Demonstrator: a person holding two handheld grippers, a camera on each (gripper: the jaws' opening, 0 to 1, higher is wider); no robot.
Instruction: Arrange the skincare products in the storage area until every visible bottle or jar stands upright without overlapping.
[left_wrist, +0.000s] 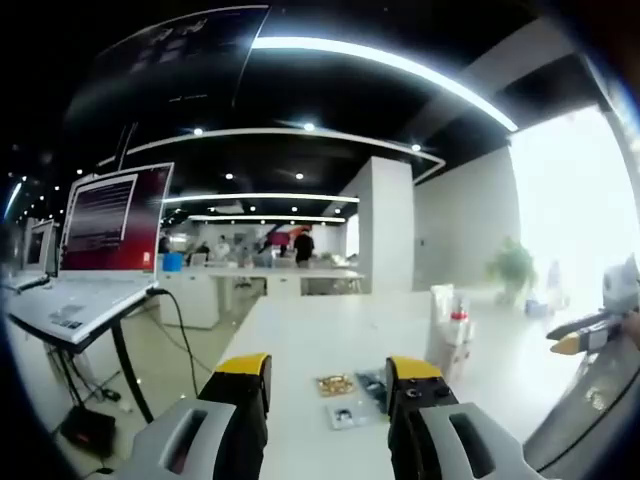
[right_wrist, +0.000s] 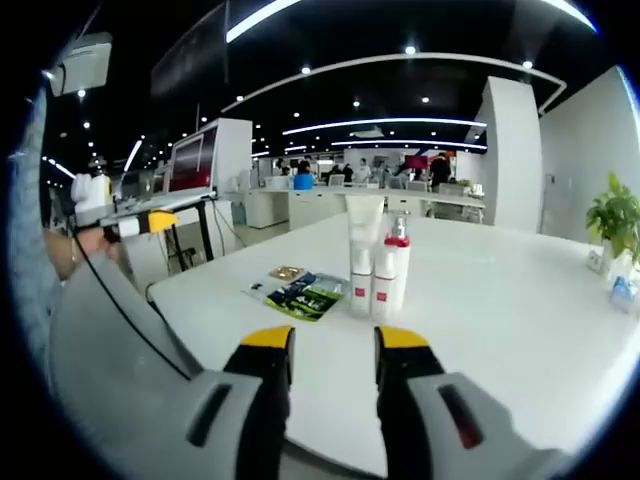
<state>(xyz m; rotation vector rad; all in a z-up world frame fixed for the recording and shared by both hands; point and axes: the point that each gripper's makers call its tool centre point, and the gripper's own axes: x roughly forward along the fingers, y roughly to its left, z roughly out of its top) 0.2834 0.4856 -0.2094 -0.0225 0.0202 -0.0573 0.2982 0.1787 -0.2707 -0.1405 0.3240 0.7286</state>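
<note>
I am just starting; my right gripper (right_wrist: 333, 352) and left gripper (left_wrist: 329, 378) are both wide and hold nothing; the bottles (right_wrist: 379, 268) stand on the table (right_wrist: 500, 300); I think I reach next.

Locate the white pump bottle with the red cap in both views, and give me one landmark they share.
Left gripper view: the pump bottle stands at right of centre on the white table, beyond the right tong tip.
Right gripper view: it stands at centre, beside a taller white tube, beyond the tongs.
Shared landmark: the flat packets lying on the table near the bottles.
</note>
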